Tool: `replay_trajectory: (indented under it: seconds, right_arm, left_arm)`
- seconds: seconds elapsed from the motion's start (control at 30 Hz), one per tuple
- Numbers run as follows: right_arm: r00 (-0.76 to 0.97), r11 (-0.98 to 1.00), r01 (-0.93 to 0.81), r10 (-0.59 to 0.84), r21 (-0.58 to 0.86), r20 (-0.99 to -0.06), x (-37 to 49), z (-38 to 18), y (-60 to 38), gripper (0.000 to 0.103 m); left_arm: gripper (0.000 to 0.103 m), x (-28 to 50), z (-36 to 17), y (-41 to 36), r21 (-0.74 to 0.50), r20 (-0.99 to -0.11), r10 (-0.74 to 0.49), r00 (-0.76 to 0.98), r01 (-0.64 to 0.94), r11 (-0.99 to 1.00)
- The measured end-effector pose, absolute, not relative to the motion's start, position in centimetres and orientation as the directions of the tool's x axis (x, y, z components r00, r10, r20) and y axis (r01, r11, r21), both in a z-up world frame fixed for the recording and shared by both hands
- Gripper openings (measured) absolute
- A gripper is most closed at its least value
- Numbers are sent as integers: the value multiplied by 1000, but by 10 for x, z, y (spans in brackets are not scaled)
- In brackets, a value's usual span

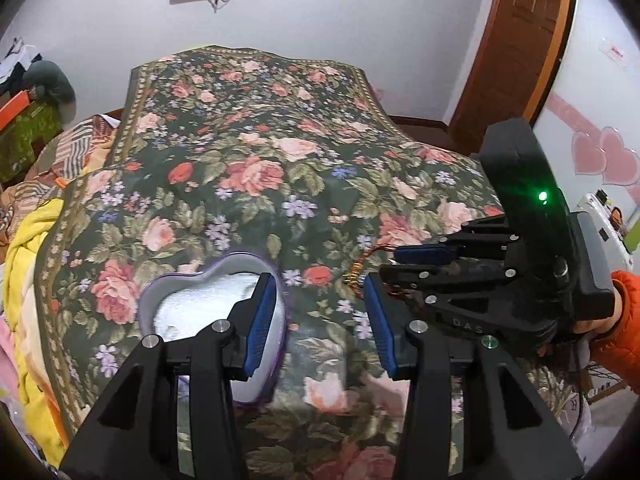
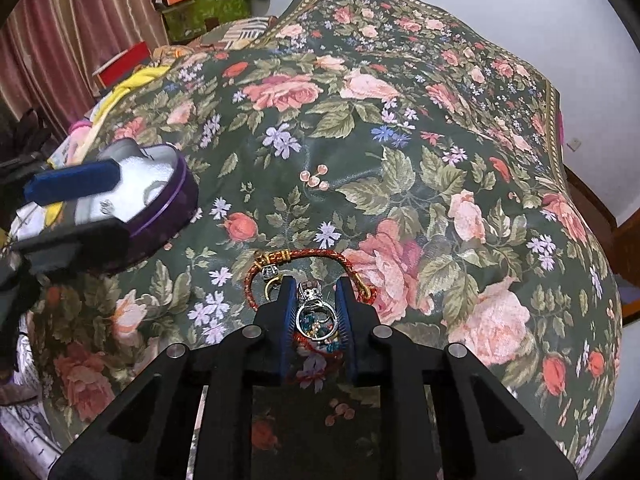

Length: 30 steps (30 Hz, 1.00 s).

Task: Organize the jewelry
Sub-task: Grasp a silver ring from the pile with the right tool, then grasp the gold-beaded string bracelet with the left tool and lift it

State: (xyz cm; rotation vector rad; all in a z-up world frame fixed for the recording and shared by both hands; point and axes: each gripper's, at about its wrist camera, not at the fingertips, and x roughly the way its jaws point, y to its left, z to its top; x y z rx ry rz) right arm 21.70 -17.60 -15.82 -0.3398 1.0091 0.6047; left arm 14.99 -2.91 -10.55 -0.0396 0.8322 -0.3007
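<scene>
A: Item one, right tongs (image 2: 315,312): nearly closed around a silver ring (image 2: 313,315) on the floral bedspread (image 2: 400,140); whether the pads already pinch it is hard to tell. A red cord bracelet (image 2: 298,258) loops just beyond the tips.

B: Handling?

A: Squeeze the band squarely, lift straight, keep clear of the cord.

B: Item two?

A: Left tongs (image 1: 320,320): half open, empty, hovering beside the heart-shaped tin (image 1: 188,280), well left of the ring.
</scene>
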Motion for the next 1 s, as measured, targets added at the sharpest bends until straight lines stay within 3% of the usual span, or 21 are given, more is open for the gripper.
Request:
replay_trajectory:
  seconds: [0.33, 0.43, 0.57, 0.8, 1.0]
  right_arm:
    - [454, 810, -585, 372, 44, -809, 205, -123, -209, 18]
    - [470, 816, -576, 382, 52, -796, 206, -117, -219, 18]
    - [479, 821, -567, 398, 71, -783, 207, -114, -231, 18]
    - [478, 819, -567, 420, 95, -771, 207, -115, -238, 18]
    - [471, 817, -566, 430, 110, -770, 209, -118, -240, 18]
  left_arm:
    - [44, 155, -109, -68, -133, -743, -308, 595, 320, 938]
    - [39, 160, -114, -76, -147, -757, -320, 570, 328, 933]
    - [39, 168, -126, -88, -97, -784, -272, 558, 322, 942]
    - [20, 188, -154, -81, -95, -839, -218, 499, 260, 961]
    - [18, 192, -159, -77, -48, -847, -174, 503, 254, 966]
